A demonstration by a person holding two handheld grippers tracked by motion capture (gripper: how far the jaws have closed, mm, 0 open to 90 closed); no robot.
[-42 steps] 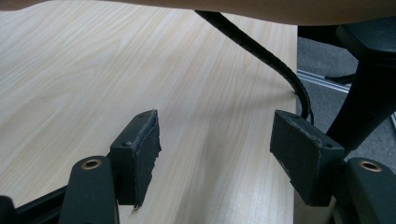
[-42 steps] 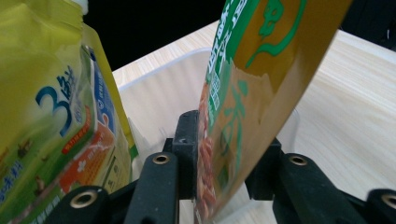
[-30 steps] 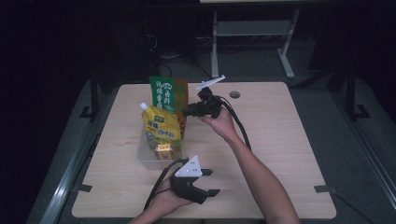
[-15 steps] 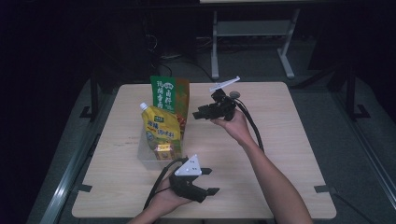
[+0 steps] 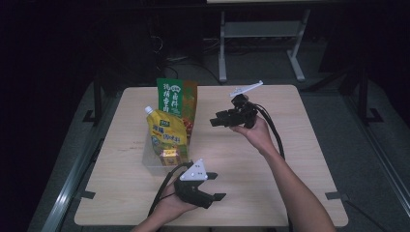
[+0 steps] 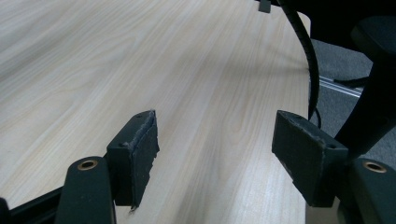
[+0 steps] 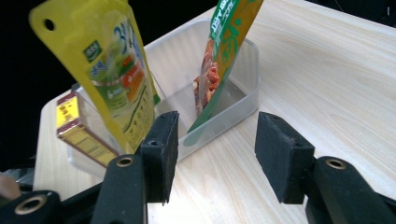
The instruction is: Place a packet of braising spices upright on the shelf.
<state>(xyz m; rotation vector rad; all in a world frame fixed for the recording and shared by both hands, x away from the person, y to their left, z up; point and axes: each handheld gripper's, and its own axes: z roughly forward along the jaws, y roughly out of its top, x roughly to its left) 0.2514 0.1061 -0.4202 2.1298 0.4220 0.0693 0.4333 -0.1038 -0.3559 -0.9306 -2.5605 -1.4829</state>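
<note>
A clear plastic bin (image 5: 150, 163) stands left of centre on the wooden table (image 5: 300, 145). In it are a tall green pouch (image 5: 176, 99), a yellow spouted pouch (image 5: 167, 133) and a small yellow-and-red box (image 5: 169, 155). My right gripper (image 5: 212, 121) hovers to the right of the bin, open and empty, pointing at it. In the right gripper view the open gripper (image 7: 215, 144) frames the bin (image 7: 243, 88), with the yellow pouch (image 7: 112, 70), green pouch (image 7: 224, 42) and box (image 7: 79, 128) beyond. My left gripper (image 5: 216, 186) rests open near the front edge; in its own view the gripper (image 6: 215, 149) holds nothing.
A black cable (image 5: 273, 130) trails from the right gripper along the forearm. A metal stand (image 5: 261, 34) rises behind the table. Bare tabletop (image 6: 140, 56) lies ahead of the left gripper, with the table's edge and a cable (image 6: 308, 56) to its right.
My right gripper has drawn back to the right, away from the green pouch, with nothing in it. The left gripper has stayed where it was.
</note>
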